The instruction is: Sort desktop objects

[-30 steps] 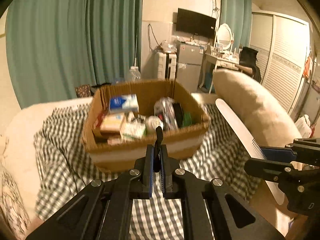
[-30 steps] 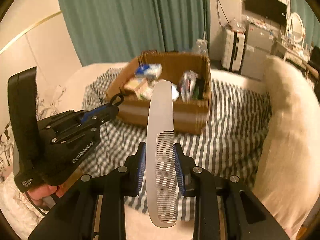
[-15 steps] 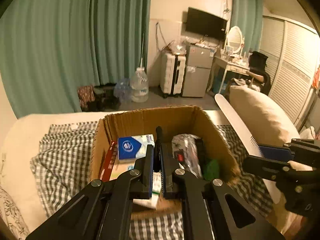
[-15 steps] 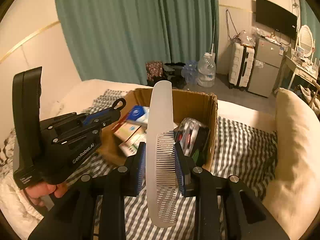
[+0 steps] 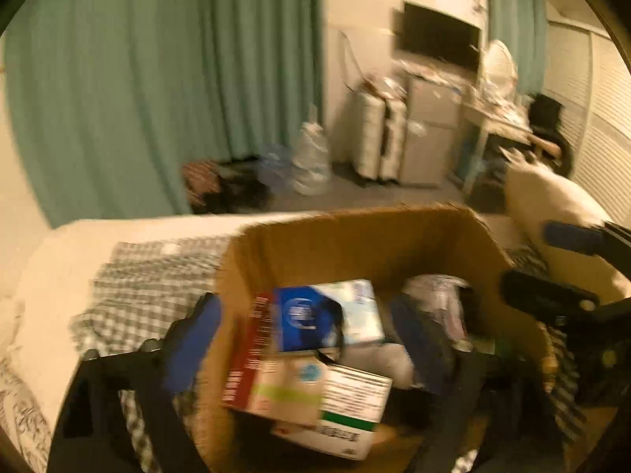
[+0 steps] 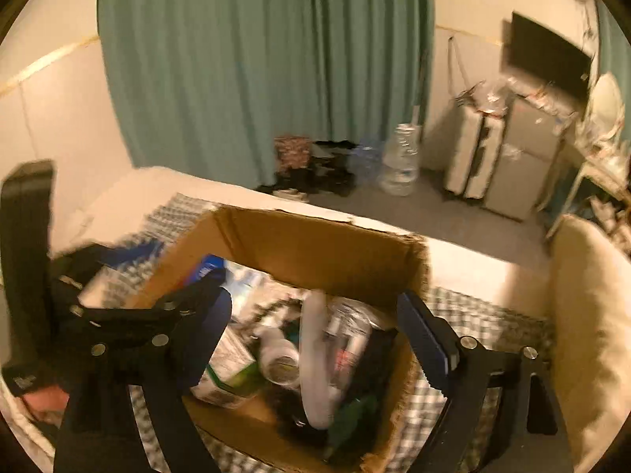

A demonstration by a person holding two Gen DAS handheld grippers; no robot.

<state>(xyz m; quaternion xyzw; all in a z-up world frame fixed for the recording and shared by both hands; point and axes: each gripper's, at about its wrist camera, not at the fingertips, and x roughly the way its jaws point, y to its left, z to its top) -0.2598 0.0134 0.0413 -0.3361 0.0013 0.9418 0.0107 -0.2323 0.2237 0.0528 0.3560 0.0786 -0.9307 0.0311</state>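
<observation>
An open cardboard box (image 5: 355, 232) (image 6: 315, 248) full of small items stands on a checked cloth. My left gripper (image 5: 311, 335) is open above the box's left half, over a blue and white carton (image 5: 327, 315). My right gripper (image 6: 319, 327) is open above the box's right half. The white comb (image 6: 315, 362) lies in the box between the right fingers, blurred. The small black item that the left gripper held is not clear among the contents.
The checked cloth (image 5: 150, 276) covers a cream bed. A beige pillow (image 6: 587, 315) lies to the right of the box. Green curtains, water bottles (image 6: 400, 157), suitcases and a TV stand behind.
Both grippers moved forward over the box and opened. The comb left the right gripper and dropped into the box. The left gripper let go of its small black item.
</observation>
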